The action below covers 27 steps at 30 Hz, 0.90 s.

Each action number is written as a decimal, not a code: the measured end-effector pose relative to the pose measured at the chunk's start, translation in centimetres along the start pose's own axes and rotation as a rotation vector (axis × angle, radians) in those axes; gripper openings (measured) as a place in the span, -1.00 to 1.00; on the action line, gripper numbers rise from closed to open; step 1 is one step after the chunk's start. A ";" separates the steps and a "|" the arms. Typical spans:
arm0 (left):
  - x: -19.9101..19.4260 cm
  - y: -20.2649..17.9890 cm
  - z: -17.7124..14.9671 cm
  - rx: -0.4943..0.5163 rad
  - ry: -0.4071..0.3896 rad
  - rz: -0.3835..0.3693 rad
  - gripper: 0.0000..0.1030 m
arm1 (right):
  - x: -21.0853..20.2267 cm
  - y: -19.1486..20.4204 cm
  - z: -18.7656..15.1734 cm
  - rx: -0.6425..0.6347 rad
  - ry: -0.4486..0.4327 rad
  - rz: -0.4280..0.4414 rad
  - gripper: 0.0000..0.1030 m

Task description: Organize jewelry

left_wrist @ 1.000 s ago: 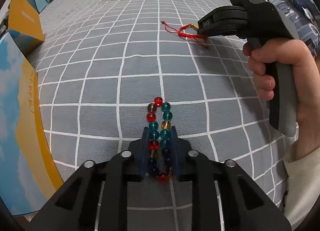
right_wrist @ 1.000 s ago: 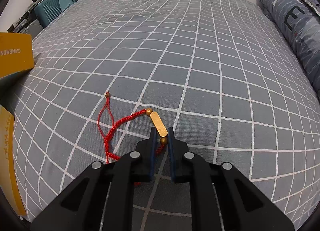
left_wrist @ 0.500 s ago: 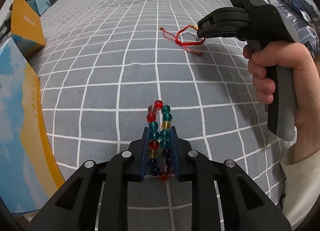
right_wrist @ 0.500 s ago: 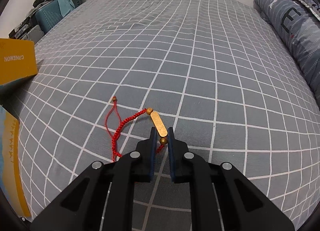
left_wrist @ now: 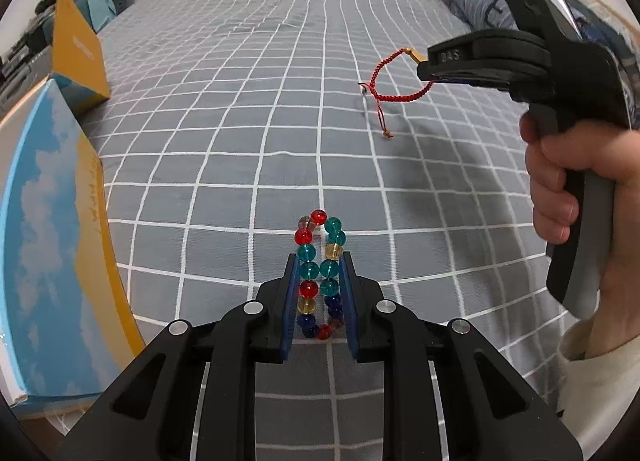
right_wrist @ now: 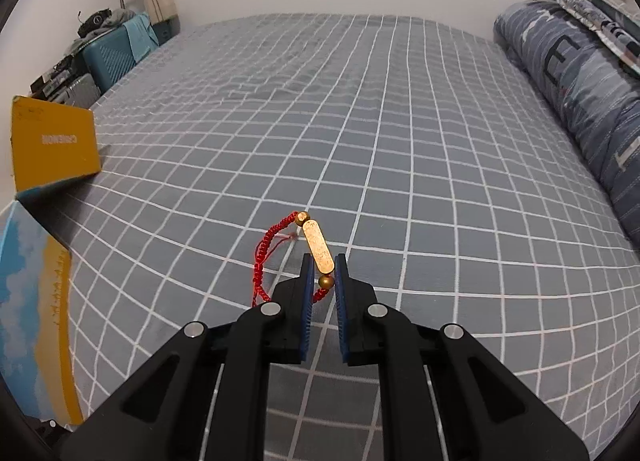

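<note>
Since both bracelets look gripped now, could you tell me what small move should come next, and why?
Probably carry both toward the blue-and-yellow box on the left. The right hand-held gripper is shut on the red braided cord bracelet with the gold bar, which hangs above the grey checked bedspread. The left hand-held gripper is shut on the multicoloured glass bead bracelet. Whether the box is open cannot be seen.

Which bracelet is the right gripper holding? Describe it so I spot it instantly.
Above the grey checked bedspread, the right gripper pinches a red braided cord bracelet with a flat gold bar. The other, a beaded bracelet, is round coloured glass beads.
</note>
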<state>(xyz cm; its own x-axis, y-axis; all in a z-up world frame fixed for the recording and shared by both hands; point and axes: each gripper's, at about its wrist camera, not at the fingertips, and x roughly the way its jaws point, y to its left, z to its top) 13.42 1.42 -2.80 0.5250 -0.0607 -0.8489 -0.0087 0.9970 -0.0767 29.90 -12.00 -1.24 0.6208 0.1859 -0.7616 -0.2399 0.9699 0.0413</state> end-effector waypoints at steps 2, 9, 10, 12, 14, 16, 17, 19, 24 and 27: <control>-0.9 0.2 0.1 -0.007 -0.022 0.012 -0.62 | -0.7 0.0 0.1 -0.003 -0.008 -0.002 -0.81; -3.4 1.1 0.4 -0.043 -0.064 0.027 -0.93 | -3.6 0.1 -0.2 0.002 -0.035 -0.022 -0.81; -3.8 1.3 0.4 -0.051 -0.072 0.027 -0.93 | -4.1 0.1 -0.2 0.002 -0.038 -0.024 -0.81; -4.2 1.6 0.6 -0.053 -0.085 0.034 -0.93 | -4.7 0.3 -0.4 0.002 -0.042 -0.030 -0.81; -4.7 1.7 0.8 -0.053 -0.090 0.040 -0.93 | -5.3 0.4 -0.5 0.006 -0.043 -0.033 -0.81; -4.7 1.9 0.9 -0.058 -0.086 0.040 -0.93 | -5.8 0.6 -0.7 0.003 -0.043 -0.036 -0.81; -4.4 2.1 1.0 -0.061 -0.077 0.040 -0.93 | -6.0 0.6 -0.7 0.003 -0.045 -0.036 -0.81; -3.0 2.3 0.9 -0.057 -0.046 0.059 -0.85 | -6.2 0.7 -1.0 0.000 -0.048 -0.033 -0.81; 0.2 2.4 0.8 -0.040 0.044 0.105 -0.66 | -5.0 0.9 -1.7 -0.009 -0.024 -0.040 -0.81; 0.9 2.5 0.8 -0.041 0.039 0.116 -0.24 | -4.1 0.8 -2.0 -0.009 -0.012 -0.036 -0.81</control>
<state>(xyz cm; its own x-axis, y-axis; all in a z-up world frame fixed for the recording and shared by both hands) 14.57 3.91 -3.28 0.4851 0.0519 -0.8729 -0.1026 0.9947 0.0021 25.67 -12.29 0.56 0.6380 0.1530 -0.7547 -0.2238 0.9746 0.0085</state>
